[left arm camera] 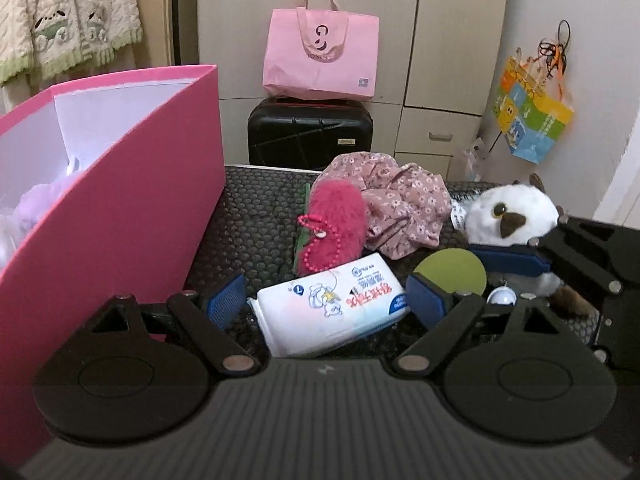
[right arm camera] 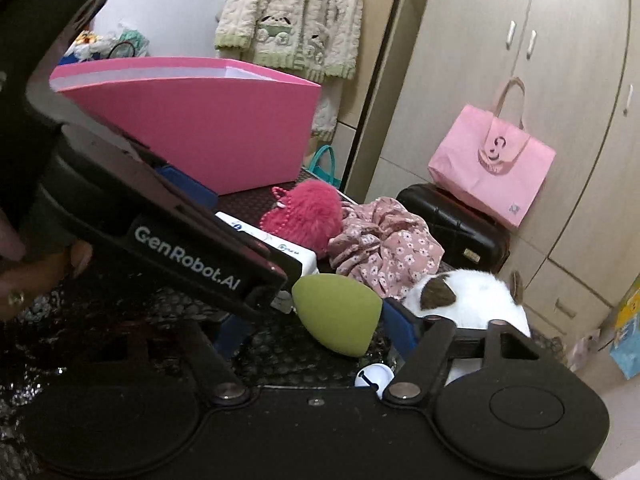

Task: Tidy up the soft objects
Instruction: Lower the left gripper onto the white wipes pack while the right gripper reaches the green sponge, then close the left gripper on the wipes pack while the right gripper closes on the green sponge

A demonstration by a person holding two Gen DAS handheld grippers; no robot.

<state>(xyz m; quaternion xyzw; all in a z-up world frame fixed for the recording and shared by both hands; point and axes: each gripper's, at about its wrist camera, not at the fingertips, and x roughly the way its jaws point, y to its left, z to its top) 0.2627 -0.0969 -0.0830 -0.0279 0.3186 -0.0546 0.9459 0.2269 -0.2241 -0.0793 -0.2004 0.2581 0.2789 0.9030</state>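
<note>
In the left wrist view my left gripper (left arm camera: 326, 300) is open, its blue pads on either side of a white tissue pack (left arm camera: 328, 304) on the dark mat. Behind it lie a red fluffy keychain (left arm camera: 334, 224), a pink floral scrunchie (left arm camera: 400, 204), a green sponge (left arm camera: 450, 274) and a white owl plush (left arm camera: 512, 210). The pink box (left arm camera: 120, 220) stands at the left with purple soft things inside. In the right wrist view my right gripper (right arm camera: 316, 330) is open around the green sponge (right arm camera: 336, 318); its left finger is partly hidden by the left gripper's body. The owl plush (right arm camera: 472, 300) lies just right.
A black suitcase (left arm camera: 310, 136) with a pink tote bag (left arm camera: 320, 56) stands behind the table by the wardrobe. A small white bell (right arm camera: 374, 376) lies near the right gripper. A colourful bag (left arm camera: 532, 116) hangs at the right wall. A cream garment (right arm camera: 292, 16) hangs behind the box.
</note>
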